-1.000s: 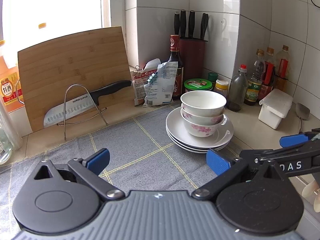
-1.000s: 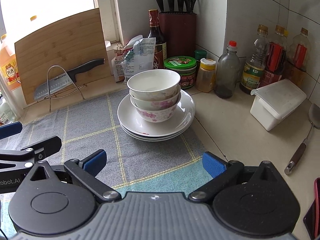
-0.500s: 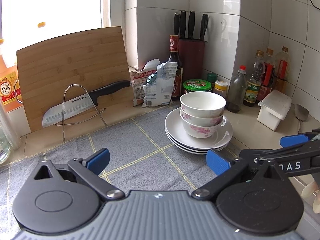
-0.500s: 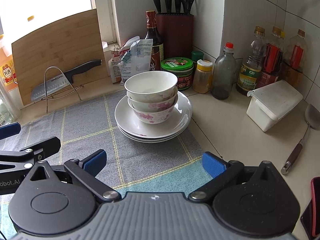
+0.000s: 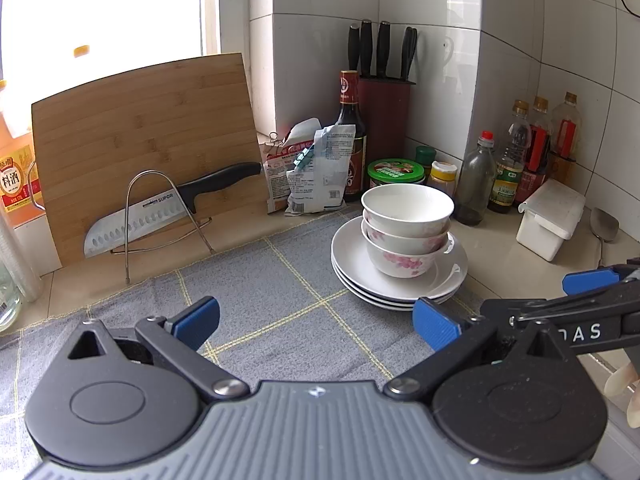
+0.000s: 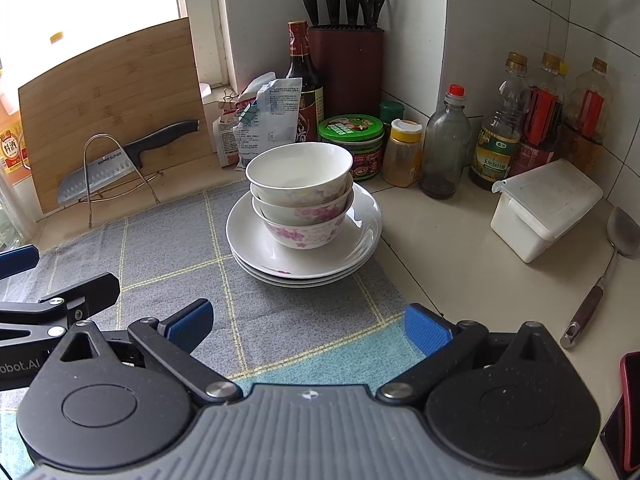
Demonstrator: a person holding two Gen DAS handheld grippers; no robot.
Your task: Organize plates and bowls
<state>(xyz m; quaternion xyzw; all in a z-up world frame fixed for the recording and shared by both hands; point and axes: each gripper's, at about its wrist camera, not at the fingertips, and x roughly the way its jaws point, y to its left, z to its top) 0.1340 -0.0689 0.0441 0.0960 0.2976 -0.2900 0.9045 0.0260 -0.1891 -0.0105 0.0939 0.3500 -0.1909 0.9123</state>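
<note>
A kitchen counter (image 6: 460, 240) corner, seen from two hand-held claws that both hover low over a grey checked cloth (image 6: 168, 264). The left claw (image 5: 316, 320) has its blue-padded fingers spread wide apart and holds nothing. The right claw (image 6: 306, 326) is likewise spread wide and empty.

Ahead of the right claw, almost straight in front and a little apart from its fingertips, sits the crockery: three bowls (image 6: 300, 196) nested one inside another, the lower two patterned with pink flowers, standing on a stack of white plates (image 6: 360, 240). The stack rests on the far right edge of the cloth. From the left claw the same bowls (image 5: 406, 228) and plates (image 5: 448, 280) lie ahead and to its right, just beyond its right finger.

Behind the stack are a knife block (image 6: 346, 68), a dark sauce bottle, jars and oil bottles against the tiled wall. Far to the left of both claws a cleaver (image 5: 160, 212) rests on a wire stand before a leaning wooden board (image 5: 140, 120).

The bowls and plates already appear gathered into one pile, so the work looks near its end, or at a pause before the pile is regrouped. If anything follows, it would call for moving a claw forward and closing gently on a bowl rim, as the stack could tip.
</note>
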